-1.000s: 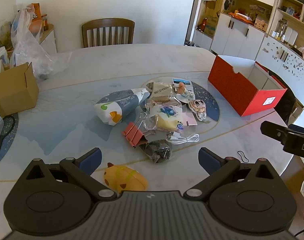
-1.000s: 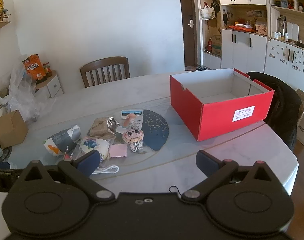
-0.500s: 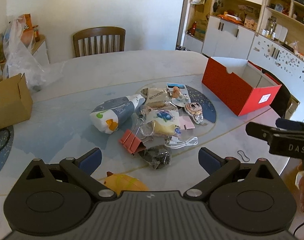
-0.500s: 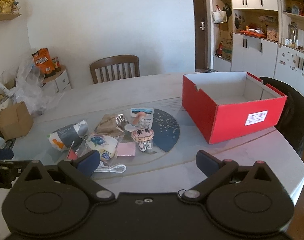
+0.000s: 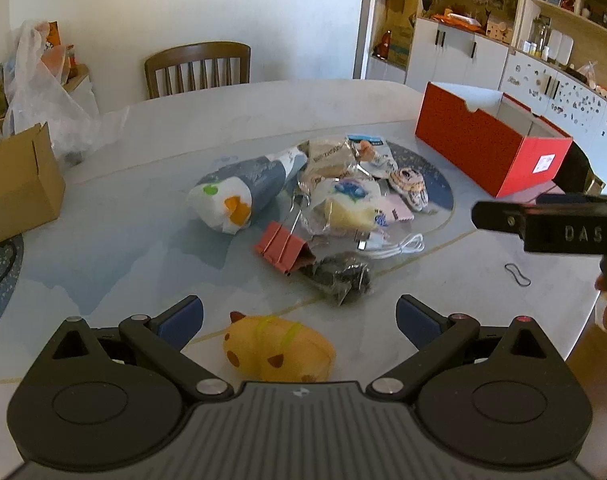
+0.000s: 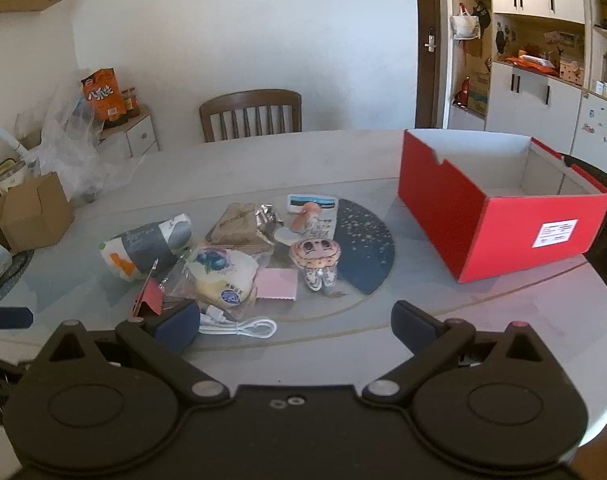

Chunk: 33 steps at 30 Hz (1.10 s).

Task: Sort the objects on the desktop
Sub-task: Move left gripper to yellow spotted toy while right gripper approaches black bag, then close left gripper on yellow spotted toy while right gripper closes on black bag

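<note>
In the left wrist view, my left gripper (image 5: 299, 316) hangs above the near table (image 5: 123, 248) edge, jaws spread wide and holding nothing. A yellow toy (image 5: 279, 348) lies between the fingertips, just below them. Beyond it sits the pile: red clip (image 5: 281, 246), dark packet (image 5: 339, 274), white cable (image 5: 395, 245), bun (image 5: 347, 204) and wrapped roll (image 5: 239, 192). The red box (image 5: 487, 152) stands well apart at far right, open-topped. A hair tie (image 5: 517, 274) lies alone at right.

In the right wrist view, my right gripper (image 6: 295, 322) is likewise spread and empty, short of the pile. The box (image 6: 495, 220) shows nothing inside.

I judge sorting has barely begun: this is the approach. Next, I would lower the left gripper around the toy, close gently since it looks soft, then carry it toward the box.
</note>
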{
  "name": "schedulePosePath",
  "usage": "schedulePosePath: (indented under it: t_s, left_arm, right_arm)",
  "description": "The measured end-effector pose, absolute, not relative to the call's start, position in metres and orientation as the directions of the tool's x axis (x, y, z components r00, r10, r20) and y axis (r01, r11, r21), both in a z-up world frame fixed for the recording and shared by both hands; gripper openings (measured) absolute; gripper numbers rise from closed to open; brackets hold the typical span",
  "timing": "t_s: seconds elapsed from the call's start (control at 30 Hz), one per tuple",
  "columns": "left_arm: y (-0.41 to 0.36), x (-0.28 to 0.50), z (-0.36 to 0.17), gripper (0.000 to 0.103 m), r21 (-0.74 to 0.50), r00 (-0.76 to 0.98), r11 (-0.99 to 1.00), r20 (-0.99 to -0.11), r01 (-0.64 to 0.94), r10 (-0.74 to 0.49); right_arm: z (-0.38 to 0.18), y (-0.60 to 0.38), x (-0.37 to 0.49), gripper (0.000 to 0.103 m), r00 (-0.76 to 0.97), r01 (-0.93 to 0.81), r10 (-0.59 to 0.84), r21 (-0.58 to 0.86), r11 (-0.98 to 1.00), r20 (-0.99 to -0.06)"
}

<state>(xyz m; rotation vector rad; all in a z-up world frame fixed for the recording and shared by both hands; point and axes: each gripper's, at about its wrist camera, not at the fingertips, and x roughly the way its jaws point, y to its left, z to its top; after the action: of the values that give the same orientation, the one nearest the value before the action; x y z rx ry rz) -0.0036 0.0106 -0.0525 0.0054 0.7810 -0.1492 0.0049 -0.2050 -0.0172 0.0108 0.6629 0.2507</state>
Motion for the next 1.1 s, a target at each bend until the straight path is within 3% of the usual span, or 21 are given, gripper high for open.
schedulePosePath:
  t_s: [0.67,1.1]
  left_arm:
    - [0.004,-0.002,-0.092,0.103,0.039,0.682,0.991,-0.729,0.131,-0.061]
    - [0.009,0.001,-0.104,0.101,0.053,0.687,0.992,-0.725,0.117,-0.043]
  right_arm:
    - [-0.044,-0.151,0.012,0.098,0.692,-0.370,0.319,0.061,0.927,-0.648]
    - [-0.060,-0.114,0.022,0.088,0.641,-0.429,0.342,0.048,0.902,-0.687]
